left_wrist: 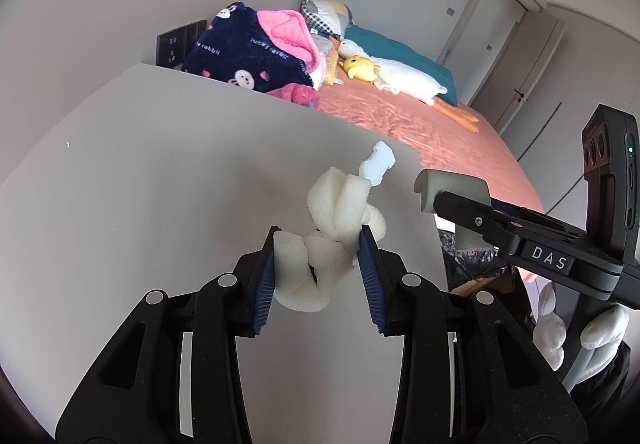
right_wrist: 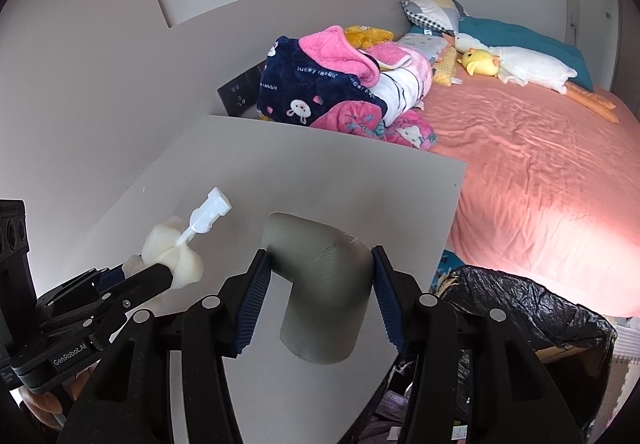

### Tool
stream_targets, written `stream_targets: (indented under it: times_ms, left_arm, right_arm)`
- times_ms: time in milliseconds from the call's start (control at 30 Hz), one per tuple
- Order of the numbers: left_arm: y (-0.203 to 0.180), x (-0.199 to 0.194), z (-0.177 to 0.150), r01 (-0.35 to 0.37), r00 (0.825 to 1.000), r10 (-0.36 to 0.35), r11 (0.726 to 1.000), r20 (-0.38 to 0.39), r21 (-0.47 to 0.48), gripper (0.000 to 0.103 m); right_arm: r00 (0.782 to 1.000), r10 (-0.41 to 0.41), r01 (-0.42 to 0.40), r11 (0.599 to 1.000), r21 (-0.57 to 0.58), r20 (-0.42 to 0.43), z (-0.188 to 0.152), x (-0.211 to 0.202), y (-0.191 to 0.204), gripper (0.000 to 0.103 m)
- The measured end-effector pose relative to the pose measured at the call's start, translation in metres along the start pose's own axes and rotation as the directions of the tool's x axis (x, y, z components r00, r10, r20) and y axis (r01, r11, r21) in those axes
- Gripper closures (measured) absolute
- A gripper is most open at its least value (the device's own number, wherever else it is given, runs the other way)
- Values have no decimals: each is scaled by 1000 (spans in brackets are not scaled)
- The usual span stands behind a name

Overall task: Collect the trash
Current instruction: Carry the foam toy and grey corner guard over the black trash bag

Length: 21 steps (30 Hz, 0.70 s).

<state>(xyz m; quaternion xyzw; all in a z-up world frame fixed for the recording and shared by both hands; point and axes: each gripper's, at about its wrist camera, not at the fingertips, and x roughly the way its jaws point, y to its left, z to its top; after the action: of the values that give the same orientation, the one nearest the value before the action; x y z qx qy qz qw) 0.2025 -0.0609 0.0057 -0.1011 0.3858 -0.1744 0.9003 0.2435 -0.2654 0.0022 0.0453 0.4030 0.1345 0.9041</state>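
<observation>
My left gripper (left_wrist: 318, 268) is shut on a knotted piece of white foam (left_wrist: 336, 220), held above the grey table (left_wrist: 160, 184). A small white plastic part (left_wrist: 378, 162) sticks out of the foam's far end. The foam (right_wrist: 172, 254) and the plastic part (right_wrist: 210, 212) also show in the right wrist view, with the left gripper (right_wrist: 160, 274) at the left. My right gripper (right_wrist: 318, 296) is shut on a grey L-shaped foam corner guard (right_wrist: 320, 284), held above the table (right_wrist: 320, 180) near its right edge. The corner guard (left_wrist: 452, 190) shows in the left wrist view too.
A bin lined with a black bag (right_wrist: 532, 308) stands to the right, just beyond the table's edge. Behind is a bed with a pink sheet (right_wrist: 540, 172), piled blankets (right_wrist: 332, 84), pillows and plush toys (right_wrist: 520, 66). Grey walls enclose the left.
</observation>
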Motion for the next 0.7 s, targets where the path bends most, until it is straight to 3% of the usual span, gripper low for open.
stream_targets:
  times_ms: [700]
  left_arm:
    - [-89,-7,-21,111,994,-109,990,-34,81,64]
  right_arm:
    - [997,-53,47,995,83,61,-41,-74,-47,50]
